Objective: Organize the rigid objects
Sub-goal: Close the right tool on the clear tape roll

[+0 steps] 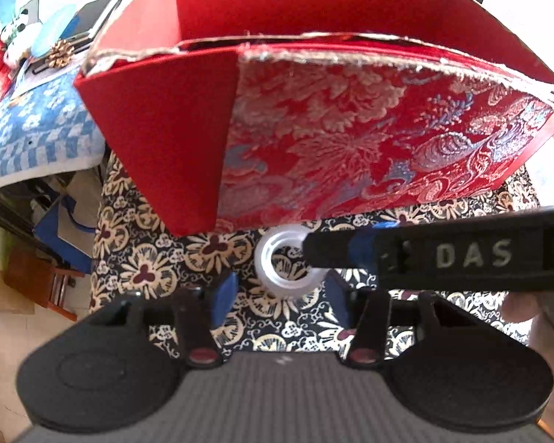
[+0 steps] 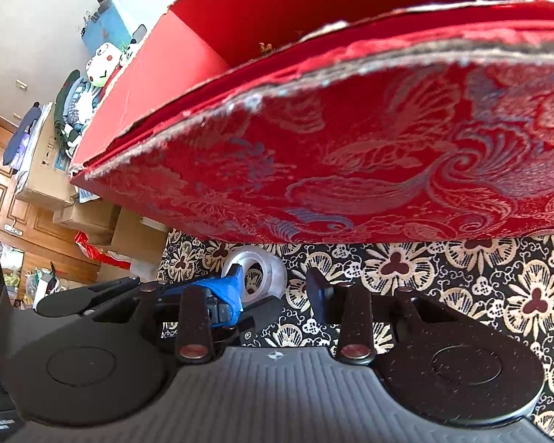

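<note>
While the white ring (image 1: 290,265) lies between its fingers, the left hand-held gripper (image 1: 281,297) stands apart.

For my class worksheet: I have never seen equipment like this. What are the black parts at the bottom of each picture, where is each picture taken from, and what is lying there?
There is no robot here. A person holds a pair of hand-held tongs in each hand, and a wide-angle camera on each pair looks forward along its two fingers. One picture comes from the left tongs, the other from the right tongs. On the flower-patterned cloth lies a white plastic ring in front of a red brocade box. Both tongs reach for the ring, but the pictures do not show whether either grips it.
</note>
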Tool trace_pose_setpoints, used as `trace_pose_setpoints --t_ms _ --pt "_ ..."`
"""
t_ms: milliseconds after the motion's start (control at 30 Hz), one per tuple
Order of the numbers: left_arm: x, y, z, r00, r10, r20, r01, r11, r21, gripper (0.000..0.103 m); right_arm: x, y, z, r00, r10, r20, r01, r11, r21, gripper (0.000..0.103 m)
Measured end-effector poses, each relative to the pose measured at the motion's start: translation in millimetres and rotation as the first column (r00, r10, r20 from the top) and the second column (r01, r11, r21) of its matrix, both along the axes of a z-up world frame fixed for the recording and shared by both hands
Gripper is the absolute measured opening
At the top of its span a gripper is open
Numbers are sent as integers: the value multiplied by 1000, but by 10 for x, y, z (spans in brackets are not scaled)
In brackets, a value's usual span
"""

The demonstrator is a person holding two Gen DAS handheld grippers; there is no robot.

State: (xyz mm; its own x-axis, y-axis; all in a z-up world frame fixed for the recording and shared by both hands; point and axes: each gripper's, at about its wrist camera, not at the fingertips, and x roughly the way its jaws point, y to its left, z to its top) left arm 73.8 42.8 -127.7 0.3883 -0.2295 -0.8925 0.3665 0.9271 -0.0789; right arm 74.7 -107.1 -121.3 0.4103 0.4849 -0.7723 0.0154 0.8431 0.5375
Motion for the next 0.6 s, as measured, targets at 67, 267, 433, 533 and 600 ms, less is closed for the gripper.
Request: trace_pose_setpoints --t_ms 67,267,433,533,600 --pt "7 -4 8 1000 1 4 -1 1000 -4 47 7 30 -8 1000 2 3 -2 1000 -3 20" --pt "-27 53 25 1000 -10 23 10 1000 -21 37 17 77 -16 999 15 31 -15 1000 -20 18" --pt "-79 87 -8 999 -27 45 28 999 -20 36 54 145 -20 998 35 51 -33 999 -33 14" --pt "-113 78 -26 998 -37 56 38 999 -16 36 75 173 -25 997 41 63 -38 998 -50 9" --pt "-127 63 -34 998 -38 55 38 999 -6 36 92 172 -27 997 44 62 -40 997 -58 4"
